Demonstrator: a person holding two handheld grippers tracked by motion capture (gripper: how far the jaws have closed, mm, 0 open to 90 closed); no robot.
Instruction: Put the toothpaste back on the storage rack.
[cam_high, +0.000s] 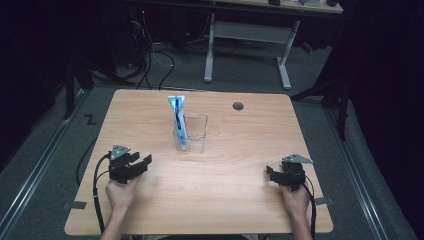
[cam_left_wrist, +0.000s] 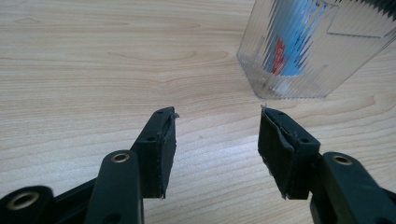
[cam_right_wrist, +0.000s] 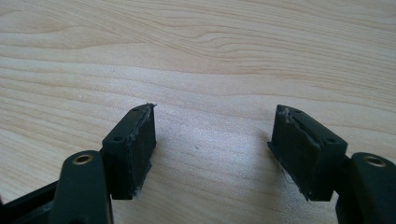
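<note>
A clear ribbed plastic box (cam_high: 195, 131) stands upright at the middle of the wooden table (cam_high: 240, 175). A blue and white tube (cam_high: 178, 120) leans in it, sticking out at the top. In the left gripper view the box (cam_left_wrist: 322, 51) is ahead and to the right, with the tube (cam_left_wrist: 292, 44) seen through its wall. My left gripper (cam_high: 141, 162) rests near the table's front left, open, with bare wood between its pads (cam_left_wrist: 156, 149). My right gripper (cam_high: 272, 174) sits at the front right, also open over bare wood (cam_right_wrist: 212, 140).
A round grey grommet (cam_high: 238, 106) is set into the table near its far edge. Beyond the table stand a desk frame with white legs (cam_high: 247, 40) and loose cables (cam_high: 150, 60) on the dark floor.
</note>
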